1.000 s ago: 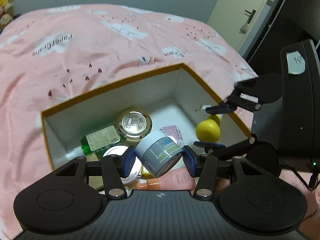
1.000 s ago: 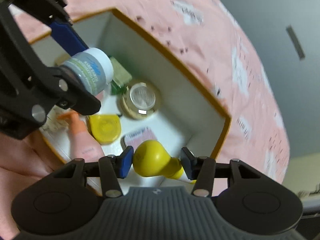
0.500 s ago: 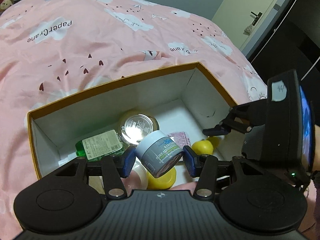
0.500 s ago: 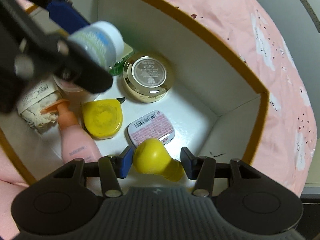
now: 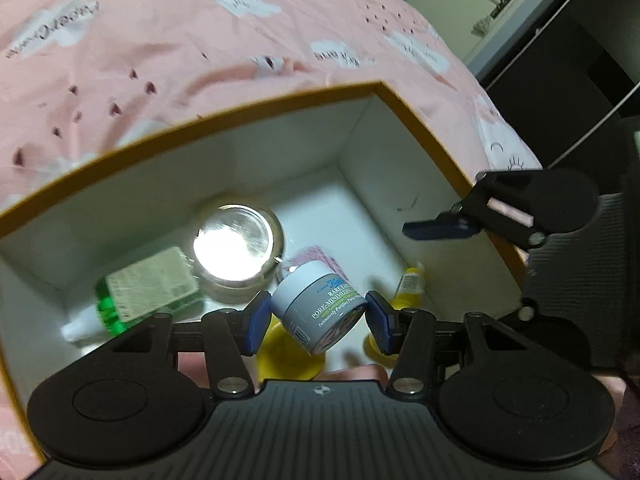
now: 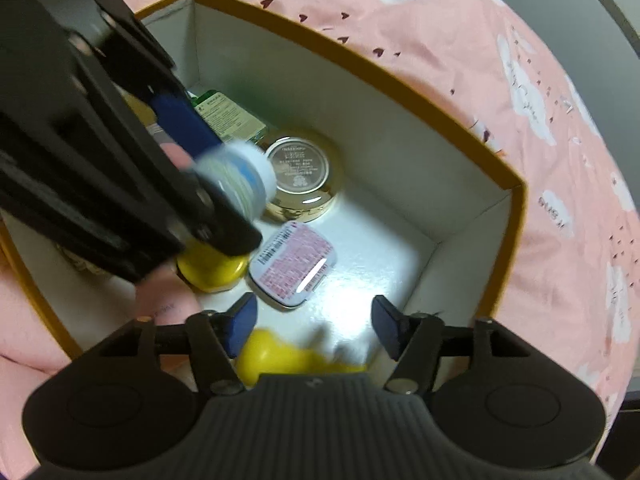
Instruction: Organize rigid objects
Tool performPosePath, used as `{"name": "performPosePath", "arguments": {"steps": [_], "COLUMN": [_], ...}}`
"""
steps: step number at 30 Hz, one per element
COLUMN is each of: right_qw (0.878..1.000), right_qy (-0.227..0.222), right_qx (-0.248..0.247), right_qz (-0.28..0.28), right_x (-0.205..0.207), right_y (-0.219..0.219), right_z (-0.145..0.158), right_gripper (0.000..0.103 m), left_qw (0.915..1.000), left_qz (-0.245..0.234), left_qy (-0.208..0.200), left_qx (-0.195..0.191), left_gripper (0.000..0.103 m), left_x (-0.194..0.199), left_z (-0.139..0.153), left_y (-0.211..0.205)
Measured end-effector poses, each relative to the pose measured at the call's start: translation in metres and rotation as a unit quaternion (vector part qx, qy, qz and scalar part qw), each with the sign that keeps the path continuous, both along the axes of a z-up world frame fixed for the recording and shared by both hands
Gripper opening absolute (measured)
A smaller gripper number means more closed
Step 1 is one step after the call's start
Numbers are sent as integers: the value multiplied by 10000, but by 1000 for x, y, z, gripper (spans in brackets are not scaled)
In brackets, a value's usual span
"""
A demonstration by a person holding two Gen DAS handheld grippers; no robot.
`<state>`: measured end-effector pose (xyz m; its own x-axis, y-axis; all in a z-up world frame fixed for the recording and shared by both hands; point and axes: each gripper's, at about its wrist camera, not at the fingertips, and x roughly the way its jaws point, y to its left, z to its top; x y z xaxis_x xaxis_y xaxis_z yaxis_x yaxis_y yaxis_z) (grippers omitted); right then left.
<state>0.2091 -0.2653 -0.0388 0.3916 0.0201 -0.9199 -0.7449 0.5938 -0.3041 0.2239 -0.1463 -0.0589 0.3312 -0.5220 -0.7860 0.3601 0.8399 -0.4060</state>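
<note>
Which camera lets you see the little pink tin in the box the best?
The right wrist view. There the pink tin lies in full sight on the floor of the box, label up, beside the gold jar. In the left wrist view only a blurred sliver shows behind the grey jar held in the left hand-held gripper.

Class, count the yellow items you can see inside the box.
2: a yellow bottle under the right gripper, a yellow jar beside the pink tin. Others may be hidden.
</note>
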Motion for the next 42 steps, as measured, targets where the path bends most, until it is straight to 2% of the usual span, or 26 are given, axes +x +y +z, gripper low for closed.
{"name": "performPosePath", "arguments": {"steps": [8,13,17,23,25,28,33,38,42], "right_qw": [9999,9999,9998,9995,9993,9990,9984,9962,9901], "right_qy": [-8,-93,-144,-208,-286,-368,-496,-694,-886], "right_qx": [85,39,27,44,9,34,160,433,888], "right_qz": [-105,-103,-129,-229,-255,-266,-228,-305,-637], "right_x": [0,-6,-5,-10,-14,-21,-40,-63,-76], "right_y": [-9,-13,-15,-15,-14,-14,-7,0,1], "right_z": [5,12,14,20,25,36,58,83,104], "right_gripper": [65,65,67,67,68,76,77,83,83], "left_qw": [9989,9965,9967,9975,9982,9996,9982,9908,9813], "left_qz": [-223,-184,-172,-152,-130,-171,-69,126,378], "left_qy": [382,803,784,670,546,172,-593,-1317,-1830], "left_qx": [148,-169,-143,-154,-212,-126,99,299,463], "left_gripper": [58,58,62,62,62,62,62,62,62], "left_x": [10,14,10,0,-6,-20,-48,-79,-96], "left_z": [-19,-26,-22,-7,3,23,59,90,109], "left_y": [-21,-18,-18,-13,-10,-5,3,18,28]}}
